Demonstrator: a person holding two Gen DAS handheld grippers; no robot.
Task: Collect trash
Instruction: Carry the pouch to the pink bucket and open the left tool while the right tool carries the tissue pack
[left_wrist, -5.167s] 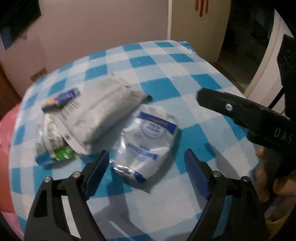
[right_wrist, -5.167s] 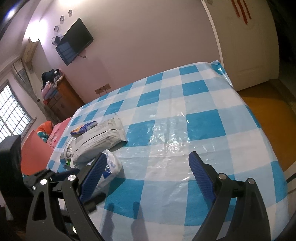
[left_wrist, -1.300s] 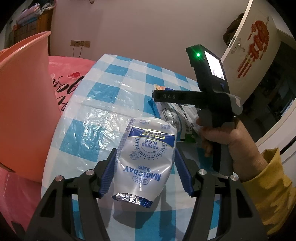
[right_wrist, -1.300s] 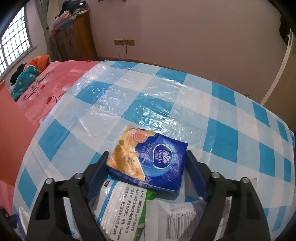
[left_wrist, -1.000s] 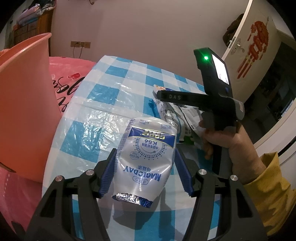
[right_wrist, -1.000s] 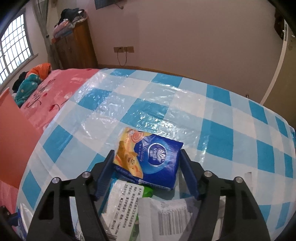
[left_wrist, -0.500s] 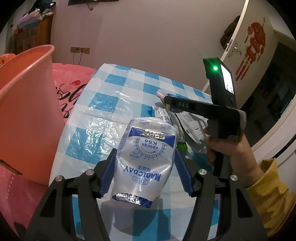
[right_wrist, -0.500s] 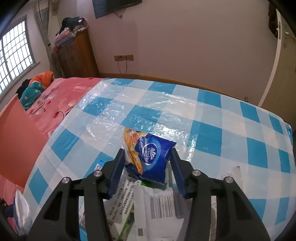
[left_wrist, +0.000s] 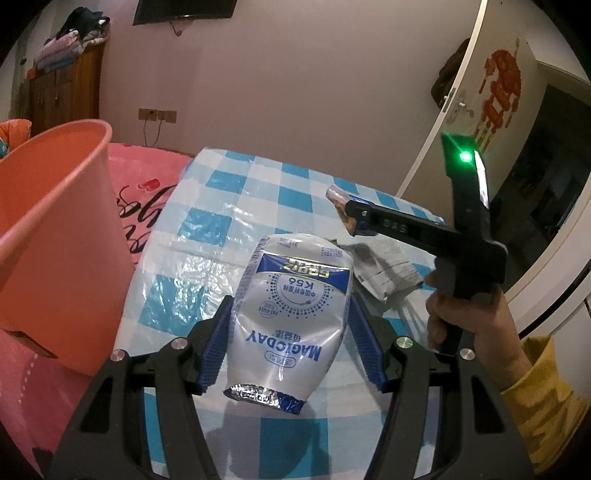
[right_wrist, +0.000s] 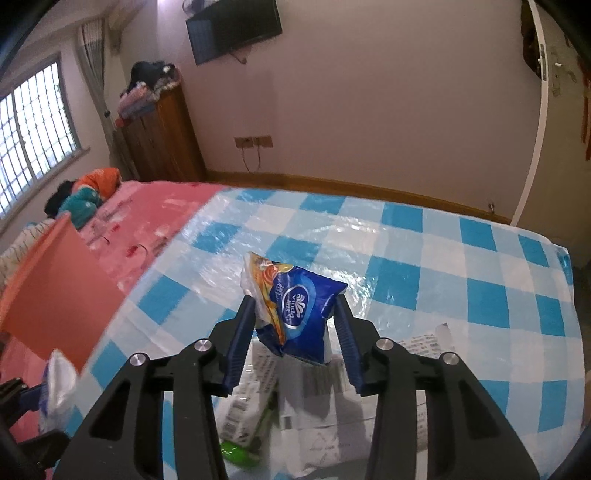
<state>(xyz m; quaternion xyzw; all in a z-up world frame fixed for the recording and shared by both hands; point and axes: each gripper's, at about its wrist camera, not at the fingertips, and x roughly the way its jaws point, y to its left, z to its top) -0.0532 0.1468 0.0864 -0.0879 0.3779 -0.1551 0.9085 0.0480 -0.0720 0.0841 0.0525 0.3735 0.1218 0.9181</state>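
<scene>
Trash in my left claw is a silver-and-blue MAGICDAY pouch (left_wrist: 291, 321), clamped across its middle between the blue pads of the left gripper (left_wrist: 291, 341) and held clear of the checked tablecloth (left_wrist: 221, 206). In the left wrist view it looks flat, empty and crinkly, so I judge it very light, soft and a bit slick; gripping the body rather than the foil seam at its lower end seems the safer hold. The orange bin (left_wrist: 51, 236) stands just to its left, rim open. Farther right I see a hand (left_wrist: 469, 325) on the other tool, which grips a small packet at its tip, and a grey mailer bag (left_wrist: 384, 269) lying on the cloth.

From the right wrist view, the right gripper (right_wrist: 293, 336) is clenched on a blue Vinda tissue pack (right_wrist: 295, 310), lifted above the tablecloth (right_wrist: 406, 266). It bulges and creases under the pads, so I take it as soft, light and squashy; a mid-body pinch suits it. Below lie printed wrappers (right_wrist: 251, 398) and a grey mailer with labels (right_wrist: 325, 406), overlapping. The bin's orange wall (right_wrist: 55, 295) shows at left.
</scene>
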